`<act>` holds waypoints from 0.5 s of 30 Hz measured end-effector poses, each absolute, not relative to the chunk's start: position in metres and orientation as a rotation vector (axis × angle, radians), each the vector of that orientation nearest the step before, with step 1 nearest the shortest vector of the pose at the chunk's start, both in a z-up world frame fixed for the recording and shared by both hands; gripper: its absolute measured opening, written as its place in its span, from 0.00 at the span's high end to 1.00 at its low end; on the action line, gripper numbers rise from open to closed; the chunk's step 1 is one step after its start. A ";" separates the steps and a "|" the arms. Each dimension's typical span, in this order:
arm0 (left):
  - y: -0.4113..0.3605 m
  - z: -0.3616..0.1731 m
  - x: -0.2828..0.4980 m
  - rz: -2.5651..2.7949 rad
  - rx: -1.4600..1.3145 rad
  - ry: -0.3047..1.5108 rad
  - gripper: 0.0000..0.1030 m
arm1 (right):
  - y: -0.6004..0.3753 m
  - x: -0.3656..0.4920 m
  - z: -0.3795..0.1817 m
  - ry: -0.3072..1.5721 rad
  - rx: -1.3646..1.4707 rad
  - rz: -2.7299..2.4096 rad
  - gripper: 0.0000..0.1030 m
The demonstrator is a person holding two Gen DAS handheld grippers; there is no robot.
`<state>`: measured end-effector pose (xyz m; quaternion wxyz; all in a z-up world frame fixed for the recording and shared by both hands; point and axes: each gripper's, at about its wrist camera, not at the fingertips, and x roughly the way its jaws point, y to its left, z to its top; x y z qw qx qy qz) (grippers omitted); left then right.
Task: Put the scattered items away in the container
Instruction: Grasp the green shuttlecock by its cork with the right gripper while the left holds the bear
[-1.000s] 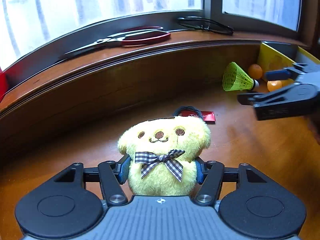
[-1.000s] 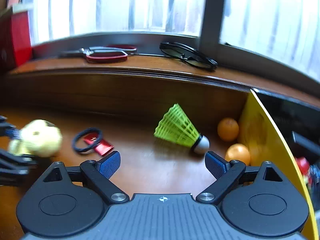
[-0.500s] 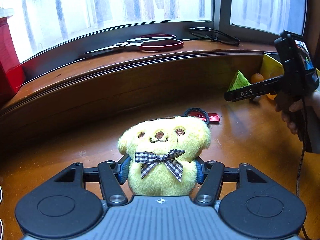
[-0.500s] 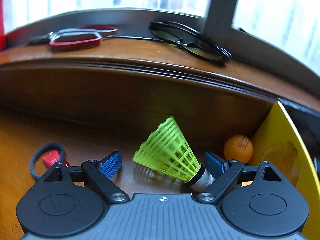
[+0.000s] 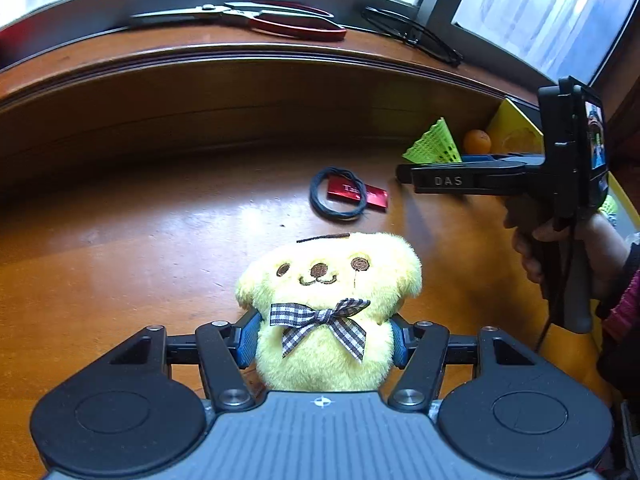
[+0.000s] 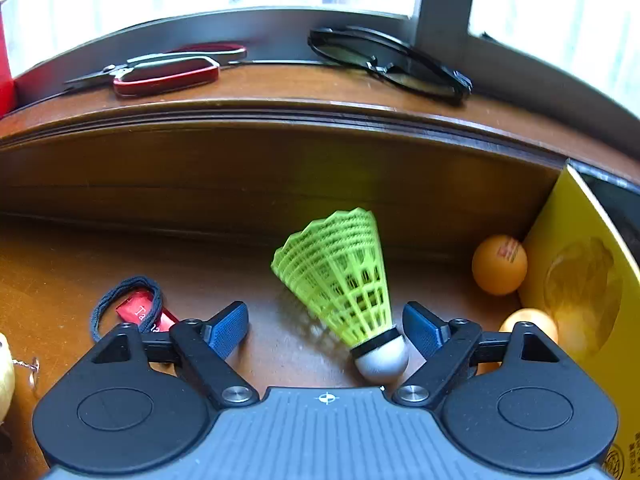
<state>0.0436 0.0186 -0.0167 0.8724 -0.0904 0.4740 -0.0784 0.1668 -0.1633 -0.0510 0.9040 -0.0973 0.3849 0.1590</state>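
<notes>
My left gripper (image 5: 322,342) is shut on a yellow plush bear (image 5: 328,304) with a checked bow, held above the wooden table. My right gripper (image 6: 326,330) is open, its fingers either side of a green shuttlecock (image 6: 344,280) lying on the table with its white cork near the right finger. The right gripper also shows in the left wrist view (image 5: 460,178), beside the shuttlecock (image 5: 434,146). A yellow container (image 6: 580,284) stands at the right. Two orange balls (image 6: 500,264) lie against it. A red tag with a black cord (image 5: 344,196) lies mid-table.
Red-handled scissors (image 6: 160,72) and black sunglasses (image 6: 388,66) lie on the window sill above the table's back wall. The sill's edge overhangs the table. A red box (image 6: 6,72) stands at the far left of the sill.
My right gripper has moved forward and down until the shuttlecock lies between its open fingers. My left gripper, still holding the bear, has risen and tilted down.
</notes>
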 end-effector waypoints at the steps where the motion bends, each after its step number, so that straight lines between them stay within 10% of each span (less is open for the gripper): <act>1: 0.017 -0.017 0.045 -0.178 -0.200 0.996 0.39 | -0.162 0.168 -0.052 0.796 -0.206 0.334 0.22; 15: 0.013 -0.024 0.044 -0.292 -0.273 1.047 0.39 | -0.155 0.181 -0.056 0.833 -0.174 0.345 0.27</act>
